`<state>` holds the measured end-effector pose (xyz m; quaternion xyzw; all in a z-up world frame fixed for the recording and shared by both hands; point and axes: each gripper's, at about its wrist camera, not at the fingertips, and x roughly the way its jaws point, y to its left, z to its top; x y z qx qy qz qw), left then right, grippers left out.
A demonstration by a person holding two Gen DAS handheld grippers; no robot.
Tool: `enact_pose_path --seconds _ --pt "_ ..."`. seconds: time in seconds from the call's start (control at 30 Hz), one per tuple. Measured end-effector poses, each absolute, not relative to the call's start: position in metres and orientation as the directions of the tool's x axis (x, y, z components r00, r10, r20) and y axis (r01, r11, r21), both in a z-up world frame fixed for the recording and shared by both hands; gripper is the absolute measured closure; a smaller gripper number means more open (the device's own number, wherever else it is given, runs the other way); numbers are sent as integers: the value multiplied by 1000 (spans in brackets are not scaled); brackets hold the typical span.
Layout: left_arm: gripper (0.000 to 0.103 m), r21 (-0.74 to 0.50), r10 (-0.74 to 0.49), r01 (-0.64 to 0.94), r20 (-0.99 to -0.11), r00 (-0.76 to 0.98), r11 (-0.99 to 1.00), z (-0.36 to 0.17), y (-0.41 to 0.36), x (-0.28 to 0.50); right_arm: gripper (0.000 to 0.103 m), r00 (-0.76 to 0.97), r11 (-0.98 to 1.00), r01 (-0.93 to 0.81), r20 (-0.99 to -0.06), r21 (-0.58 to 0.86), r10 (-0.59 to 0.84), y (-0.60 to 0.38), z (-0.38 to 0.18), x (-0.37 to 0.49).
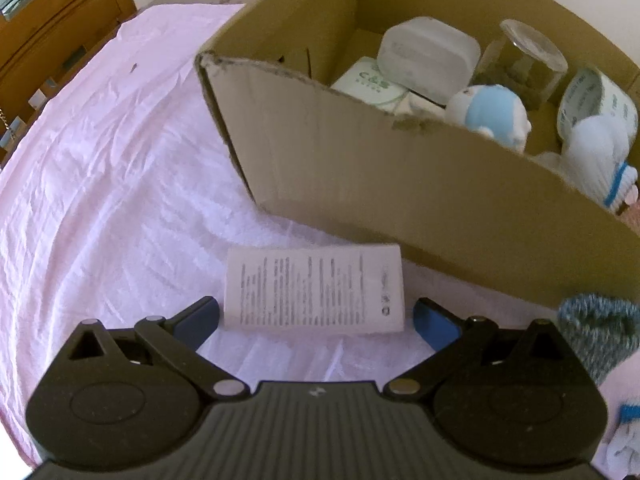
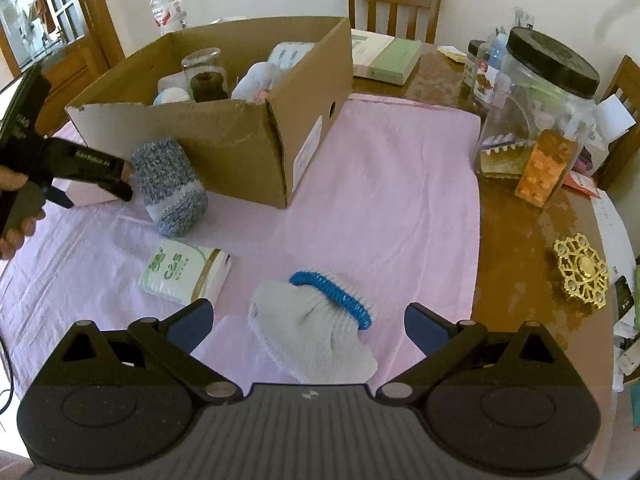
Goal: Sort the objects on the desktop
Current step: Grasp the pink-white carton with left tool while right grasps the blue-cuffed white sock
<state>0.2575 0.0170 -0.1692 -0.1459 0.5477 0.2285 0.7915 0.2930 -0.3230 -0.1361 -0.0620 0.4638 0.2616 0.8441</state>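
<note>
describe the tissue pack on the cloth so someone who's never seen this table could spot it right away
Start at the big open cardboard box on the pink cloth. In front of it lies a grey-blue knitted roll, and just nearer the camera than that is the tissue pack. It is the only flat, white plastic-wrapped packet with green print; the white knitted item with a blue cuff to its right is soft fabric.

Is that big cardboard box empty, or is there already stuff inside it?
Not empty. The cardboard box already holds a white plastic container, a glass jar, a tissue pack and a blue-and-white plush toy.
</note>
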Motion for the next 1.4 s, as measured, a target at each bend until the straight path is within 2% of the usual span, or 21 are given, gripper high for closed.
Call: enact_pose_path --seconds 0.23,0.47,0.7,0.87,0.93,1.03,1.2,1.4 --pt "0 20 219 -524 -922 320 851 -173 27 272 0 417 854 -505 -831 125 368 -320 -143 294" --pt "0 26 233 -514 -910 343 857 -179 10 246 0 379 847 -520 -858 112 346 -319 -157 298" --pt "1 66 272 -493 -893 358 867 -163 0 260 0 353 848 -517 -873 119 337 -305 -170 302" --pt "10 31 254 -522 -897 362 853 -160 7 259 0 355 843 -527 -874 107 333 -294 -169 303" --pt "17 20 245 -519 -896 370 855 -160 8 259 2 366 847 -525 -874 91 320 -292 -169 303" --pt "21 20 247 -511 -891 381 859 -152 -7 250 10 381 854 -516 -874 69 301 -292 -167 302" --pt "22 27 227 -453 -891 394 891 -153 -5 251 21 391 862 -506 -879 41 272 -294 -165 304" --pt "23 42 202 -368 -891 407 929 -151 -3 249 23 381 852 -522 -883 39 274 -296 -164 305"
